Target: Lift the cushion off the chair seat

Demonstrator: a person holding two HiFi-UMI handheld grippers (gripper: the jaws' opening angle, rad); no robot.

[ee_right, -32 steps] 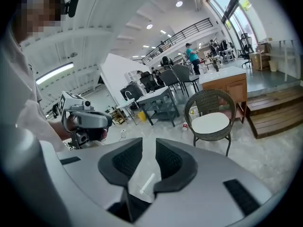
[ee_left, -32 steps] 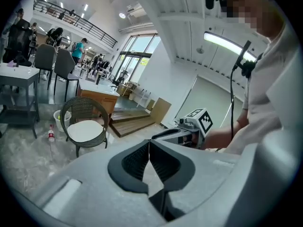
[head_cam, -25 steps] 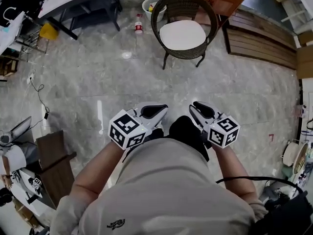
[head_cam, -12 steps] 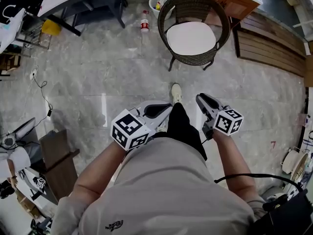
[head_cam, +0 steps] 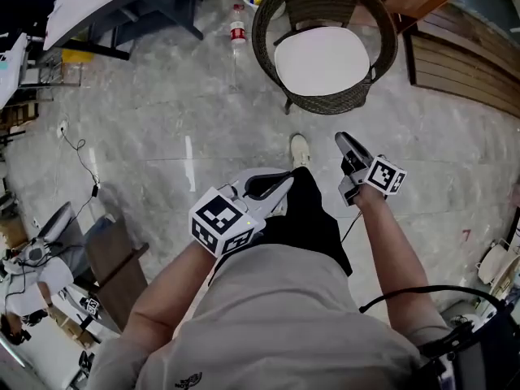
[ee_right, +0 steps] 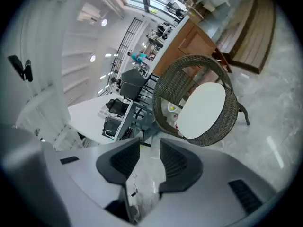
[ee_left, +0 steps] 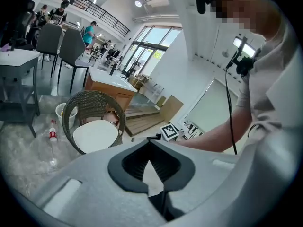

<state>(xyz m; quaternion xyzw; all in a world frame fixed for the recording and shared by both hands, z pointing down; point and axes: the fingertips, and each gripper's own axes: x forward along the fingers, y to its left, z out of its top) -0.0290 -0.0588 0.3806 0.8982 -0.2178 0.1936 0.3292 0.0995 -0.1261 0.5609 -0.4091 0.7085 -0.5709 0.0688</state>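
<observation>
The white cushion [head_cam: 322,59] lies flat on the seat of the wicker chair [head_cam: 325,104], up at twelve o'clock and well apart from both tools. The left hand-held gripper [head_cam: 284,182] is pressed together at the tips and holds nothing. The right hand-held gripper [head_cam: 342,138] has just been opening; its jaws are spread, with only floor [head_cam: 162,120] between them. A bottle [head_cam: 237,32] stands at the chair's ten o'clock.

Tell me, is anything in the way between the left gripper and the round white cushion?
Nothing visible blocks it. Between the left gripper and the round white cushion lie only grey floor, the person's own pale shoe and the brown wicker chair's low front rim.
</observation>
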